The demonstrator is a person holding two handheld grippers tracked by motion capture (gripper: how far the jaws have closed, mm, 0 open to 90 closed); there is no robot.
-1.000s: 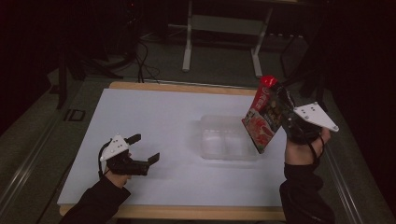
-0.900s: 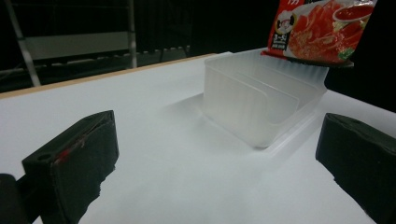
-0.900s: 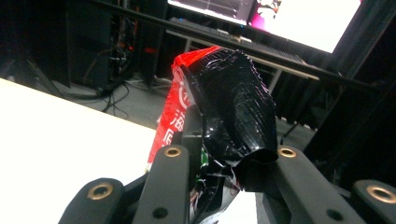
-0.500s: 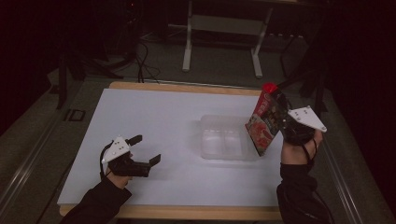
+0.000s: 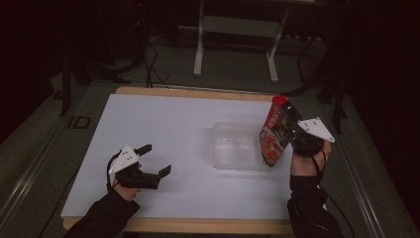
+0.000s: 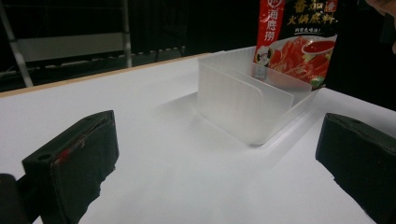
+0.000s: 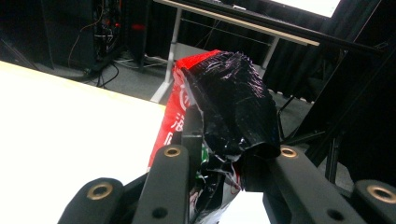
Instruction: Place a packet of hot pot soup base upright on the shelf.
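Two grippers in play, and the action is all around the clear plastic divided bin (image 5: 236, 148) sitting on the white table (image 5: 163, 124). Right gripper (image 5: 292, 141) has its jaws clamped on the red hot pot soup base packet (image 5: 274, 131), crumpling its dark back side in the right gripper view. That packet hangs upright at the bin's right end, its lower edge down at the rim; whether it touches the rim, I cannot tell. Left gripper (image 5: 157, 161) sits low over the table, well apart from the bin on its left, jaws spread wide and holding nothing, pointed toward the bin.
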